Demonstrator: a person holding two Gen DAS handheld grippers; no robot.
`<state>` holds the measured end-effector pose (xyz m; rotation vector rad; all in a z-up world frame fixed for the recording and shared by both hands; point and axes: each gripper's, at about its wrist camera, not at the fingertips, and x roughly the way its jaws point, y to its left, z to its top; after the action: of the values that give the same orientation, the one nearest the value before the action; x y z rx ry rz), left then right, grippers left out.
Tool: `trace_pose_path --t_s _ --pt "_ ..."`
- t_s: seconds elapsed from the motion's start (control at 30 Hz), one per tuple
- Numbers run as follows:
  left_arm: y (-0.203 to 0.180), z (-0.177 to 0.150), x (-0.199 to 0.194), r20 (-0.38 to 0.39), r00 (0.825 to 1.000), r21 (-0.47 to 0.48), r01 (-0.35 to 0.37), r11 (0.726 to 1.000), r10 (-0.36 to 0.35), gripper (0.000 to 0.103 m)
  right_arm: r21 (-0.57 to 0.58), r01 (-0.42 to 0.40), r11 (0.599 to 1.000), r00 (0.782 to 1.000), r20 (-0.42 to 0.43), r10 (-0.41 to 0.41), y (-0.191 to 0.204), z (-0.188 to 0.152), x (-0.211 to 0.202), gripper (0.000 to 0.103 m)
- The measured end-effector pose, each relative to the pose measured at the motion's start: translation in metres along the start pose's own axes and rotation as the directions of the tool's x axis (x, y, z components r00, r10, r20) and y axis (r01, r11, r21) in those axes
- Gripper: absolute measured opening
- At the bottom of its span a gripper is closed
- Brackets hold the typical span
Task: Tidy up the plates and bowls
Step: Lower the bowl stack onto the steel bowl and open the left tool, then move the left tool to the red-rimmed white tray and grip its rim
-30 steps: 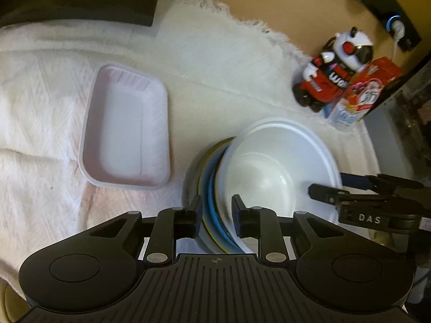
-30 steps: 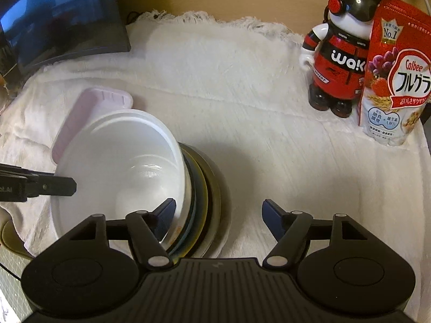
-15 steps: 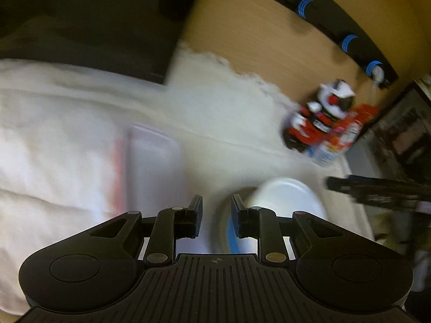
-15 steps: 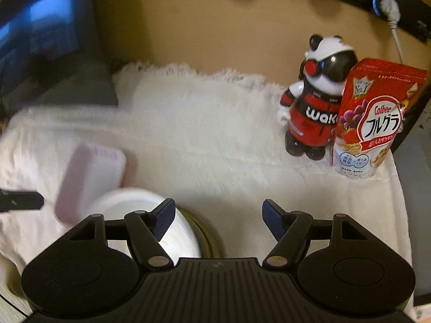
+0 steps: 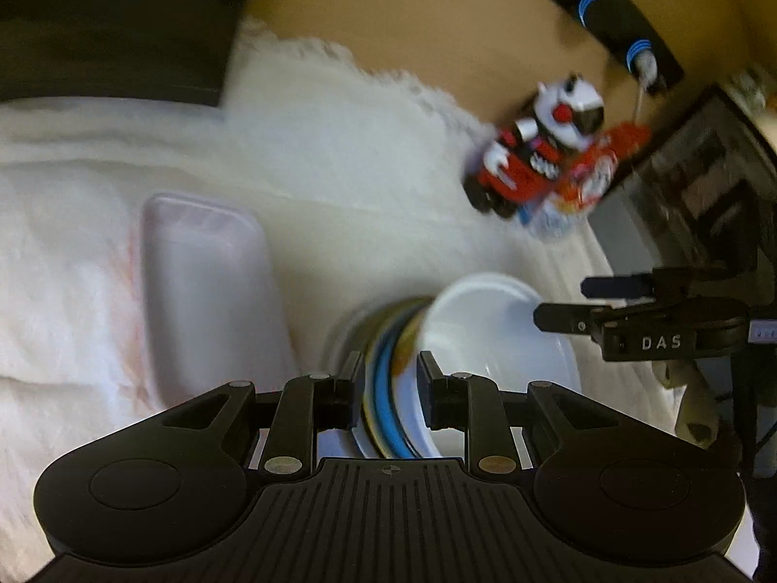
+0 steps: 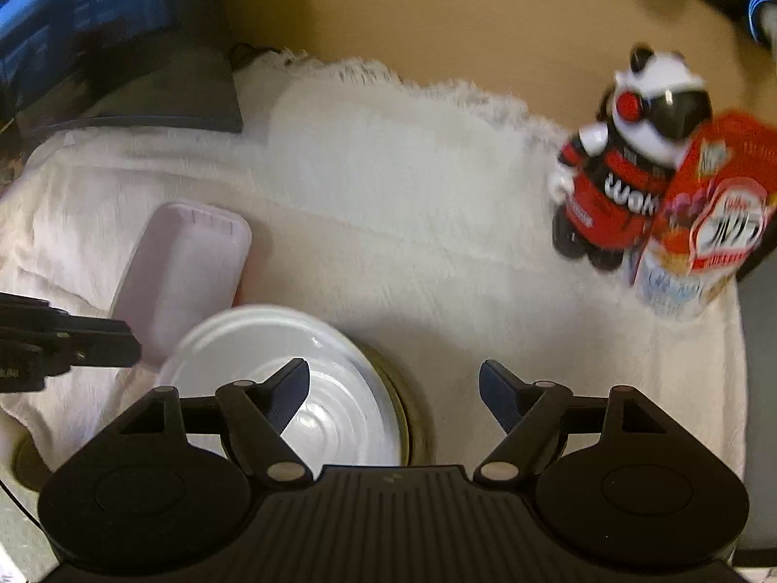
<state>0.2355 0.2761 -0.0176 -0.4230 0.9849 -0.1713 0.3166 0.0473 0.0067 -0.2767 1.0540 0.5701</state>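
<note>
Left wrist view: left gripper [image 5: 388,384] clamped on the plates [image 5: 388,388] and bowl [image 5: 490,335] — right gripper [image 6: 394,391] spread wide.

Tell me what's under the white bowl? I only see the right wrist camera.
Observer: A stack of plates with blue and yellow rims sits under the white bowl.
Operator: What's that black thing on my left doing?
Observer: That's the left hand-held gripper. Its fingers sit on either side of the stack's near edge, but it's too blurry to tell if they are gripping.
Operator: Where's my gripper from over there?
Observer: The right hand-held gripper is open, with its tips over the bowl's opposite rim.
</note>
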Motion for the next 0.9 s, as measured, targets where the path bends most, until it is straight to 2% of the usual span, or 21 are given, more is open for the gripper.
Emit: trace_pose_path --t_s 0.07,0.27,0.57,0.77,0.9 --pt "-0.007 0.001 0.005 -0.011 1.000 0.040 -0.022 0.999 0.022 0.025 0.011 -0.002 1.000 1.000 0.005 0.002 -0.006 -0.007 0.002 0.078" --pt "-0.012 0.009 0.014 -0.034 0.999 0.063 -0.030 0.998 0.032 0.025 0.135 0.004 0.991 1.000 -0.003 -0.003 -0.032 -0.020 0.014 0.078" --pt "-0.011 0.010 0.011 -0.029 0.999 0.040 0.023 0.999 -0.022 0.025 0.151 0.019 0.988 1.000 -0.006 -0.018 -0.034 -0.026 0.014 0.078" --pt "0.015 0.014 -0.020 0.092 0.996 -0.015 0.013 1.000 -0.011 0.025 0.068 -0.006 0.998 0.999 0.045 0.003 -0.016 -0.008 -0.012 0.078" --pt "0.040 0.017 -0.036 0.184 0.979 -0.065 -0.075 0.995 0.086 0.025 -0.015 -0.028 1.000 0.995 0.099 0.029 0.012 0.022 -0.027 0.078"
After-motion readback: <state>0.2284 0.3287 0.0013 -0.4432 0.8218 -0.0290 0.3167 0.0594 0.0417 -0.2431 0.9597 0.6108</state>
